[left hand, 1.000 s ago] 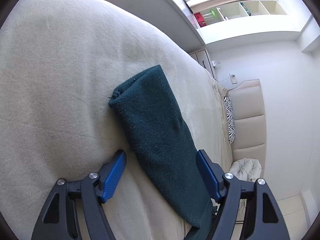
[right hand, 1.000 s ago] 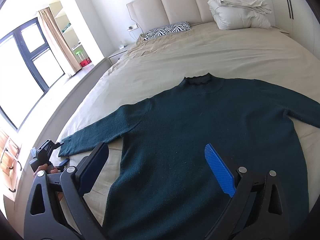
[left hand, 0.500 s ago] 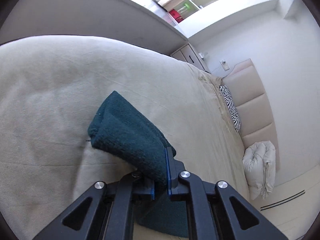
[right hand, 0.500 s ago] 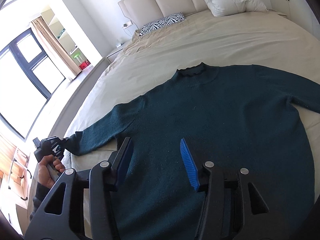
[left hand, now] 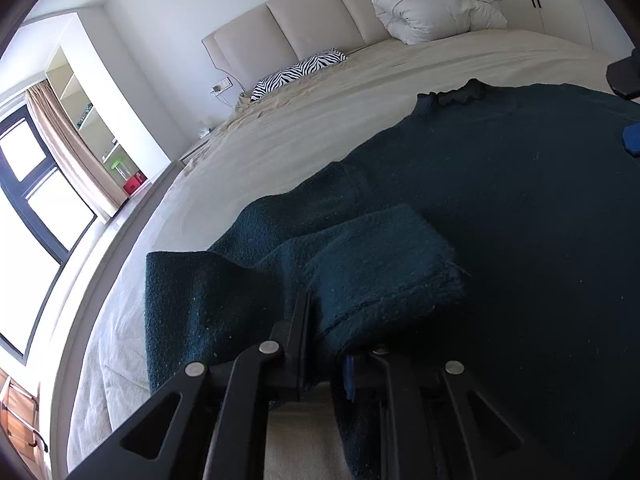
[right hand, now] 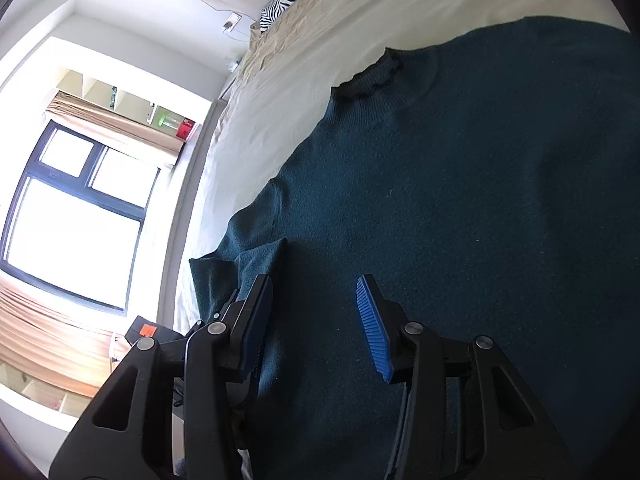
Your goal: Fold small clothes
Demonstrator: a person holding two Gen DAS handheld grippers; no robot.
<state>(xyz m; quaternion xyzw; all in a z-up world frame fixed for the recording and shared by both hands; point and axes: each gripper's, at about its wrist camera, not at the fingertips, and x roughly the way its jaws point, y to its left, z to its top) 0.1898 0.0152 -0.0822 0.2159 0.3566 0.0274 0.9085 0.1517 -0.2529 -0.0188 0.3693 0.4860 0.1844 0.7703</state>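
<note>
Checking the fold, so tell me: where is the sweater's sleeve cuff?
In the left wrist view, the cuff lies folded over the sweater body, clamped in the left gripper, left of centre.

Beige bed (left hand: 360, 92) with padded headboard (left hand: 304, 12), zebra pillow (left hand: 300, 72), folded white duvet (left hand: 432, 8); bright dark-framed window (right hand: 80, 208), curtains (left hand: 68, 148).

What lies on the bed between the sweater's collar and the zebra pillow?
Only bare beige bedsheet separates the collar from the zebra pillow, per the left wrist view.
</note>
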